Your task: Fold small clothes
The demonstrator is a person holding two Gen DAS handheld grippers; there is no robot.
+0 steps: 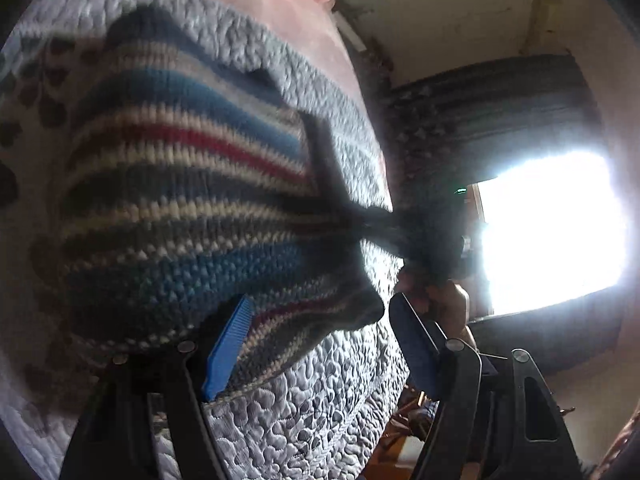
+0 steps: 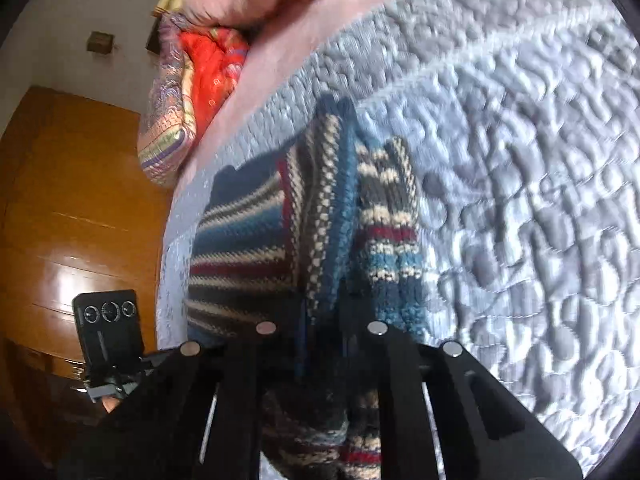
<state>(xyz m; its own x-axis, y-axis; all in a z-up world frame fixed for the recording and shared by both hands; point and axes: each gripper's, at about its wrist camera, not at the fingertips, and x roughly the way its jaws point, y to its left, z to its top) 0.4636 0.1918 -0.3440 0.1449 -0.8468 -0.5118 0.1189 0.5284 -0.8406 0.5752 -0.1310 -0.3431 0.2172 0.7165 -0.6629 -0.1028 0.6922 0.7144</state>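
A pale grey quilted bedspread (image 2: 520, 140) with a pebbled stitch pattern covers the bed. On it lies a small knitted sweater (image 1: 180, 200) striped in blue, cream, red and dark grey, partly lifted and bunched. The right gripper (image 2: 322, 312) has its black jaws closed together on a gathered fold of the knit. The left gripper (image 1: 316, 344) has its blue-padded fingers (image 1: 226, 348) spread apart, the sweater's lower edge lying between them unpinched. A black phone (image 2: 108, 324) stands on a mount beside a wooden wardrobe (image 2: 72, 208).

Blown-out window (image 1: 552, 232) glare, motion-blurred quilt (image 2: 520, 160) — heavy fisheye bending, dark corners.
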